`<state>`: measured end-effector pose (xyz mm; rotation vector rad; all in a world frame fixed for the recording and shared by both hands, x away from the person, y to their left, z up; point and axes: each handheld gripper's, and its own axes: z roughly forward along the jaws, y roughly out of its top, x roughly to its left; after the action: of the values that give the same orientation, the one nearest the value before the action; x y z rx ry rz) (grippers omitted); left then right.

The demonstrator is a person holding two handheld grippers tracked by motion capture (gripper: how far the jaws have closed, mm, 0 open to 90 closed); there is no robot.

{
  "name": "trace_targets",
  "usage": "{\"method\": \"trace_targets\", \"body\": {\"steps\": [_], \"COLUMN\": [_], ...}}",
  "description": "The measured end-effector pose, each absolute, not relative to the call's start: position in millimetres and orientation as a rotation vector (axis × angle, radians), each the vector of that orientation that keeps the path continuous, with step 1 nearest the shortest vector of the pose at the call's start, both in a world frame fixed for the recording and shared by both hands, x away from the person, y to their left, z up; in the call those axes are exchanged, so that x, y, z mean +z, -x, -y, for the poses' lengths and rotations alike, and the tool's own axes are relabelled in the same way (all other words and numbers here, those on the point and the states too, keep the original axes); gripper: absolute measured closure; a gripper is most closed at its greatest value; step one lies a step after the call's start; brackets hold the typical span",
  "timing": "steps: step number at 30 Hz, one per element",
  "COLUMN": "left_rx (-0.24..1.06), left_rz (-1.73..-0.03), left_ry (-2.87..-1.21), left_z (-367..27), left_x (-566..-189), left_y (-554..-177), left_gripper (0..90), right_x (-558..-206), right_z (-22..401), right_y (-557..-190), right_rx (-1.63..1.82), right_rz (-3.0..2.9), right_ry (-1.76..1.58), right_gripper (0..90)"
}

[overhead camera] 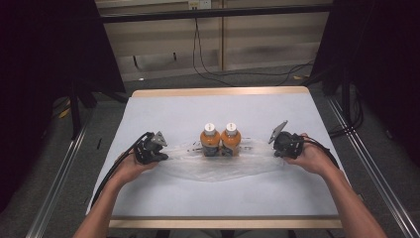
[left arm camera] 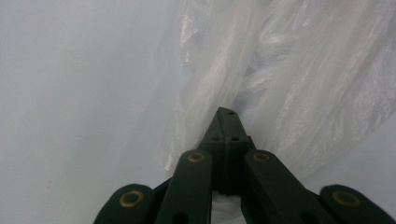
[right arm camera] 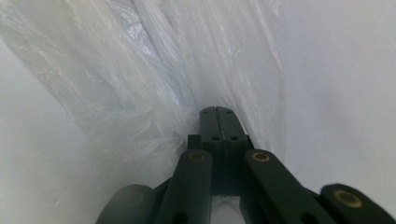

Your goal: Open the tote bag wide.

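Left tool (overhead camera: pixel 157 148): jaws pressed together, pinching the left edge of a clear plastic bag (overhead camera: pixel 218 166); film bunches up right at the tips in the left gripper view (left arm camera: pixel 261 79). Right tool (overhead camera: pixel 278 144): jaws likewise clamped on the bag's right edge (right arm camera: pixel 140 84). Bag lies spread flat between the two tools, mid-table. Two orange bottles (overhead camera: pixel 220 139), white caps, stand upright and touching side by side at the bag's far middle. Table (overhead camera: pixel 208 106) covered pale, wooden rim.
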<state>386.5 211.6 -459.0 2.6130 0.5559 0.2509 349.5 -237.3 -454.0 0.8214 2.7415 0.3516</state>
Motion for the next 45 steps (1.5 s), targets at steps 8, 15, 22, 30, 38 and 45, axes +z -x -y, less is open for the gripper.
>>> {"method": "trace_targets", "body": {"steps": [8,15,22,30,38,45], "left_rx": [0.216,0.232,0.187,0.189,0.193,0.133], "left_rz": [-0.554,-0.568,-0.657,-0.636,-0.603,-0.525], "left_ry": [-2.579,-2.580,-2.473,-2.338,-2.197,-2.097], "left_z": [-210,-210,-215,-219,-217,-195], "left_x": [-460,-460,-463,-455,-434,-420], "left_y": [-383,-382,-382,-369,-356,-341], "left_gripper": [90.0,90.0,90.0,86.1,90.0,90.0], "right_x": [-455,-456,-456,-444,-427,-420], "right_z": [245,248,245,245,239,237], "right_y": [-349,-345,-344,-335,-323,-323], "right_rx": [0.378,0.403,0.400,0.589,0.858,1.106], "right_rz": [-2.725,-2.705,-2.677,-2.631,-2.542,-2.511], "right_ry": [-0.830,-0.860,-0.838,-0.845,-0.854,-0.873], "right_gripper": [90.0,90.0,90.0,90.0,90.0,90.0]}}
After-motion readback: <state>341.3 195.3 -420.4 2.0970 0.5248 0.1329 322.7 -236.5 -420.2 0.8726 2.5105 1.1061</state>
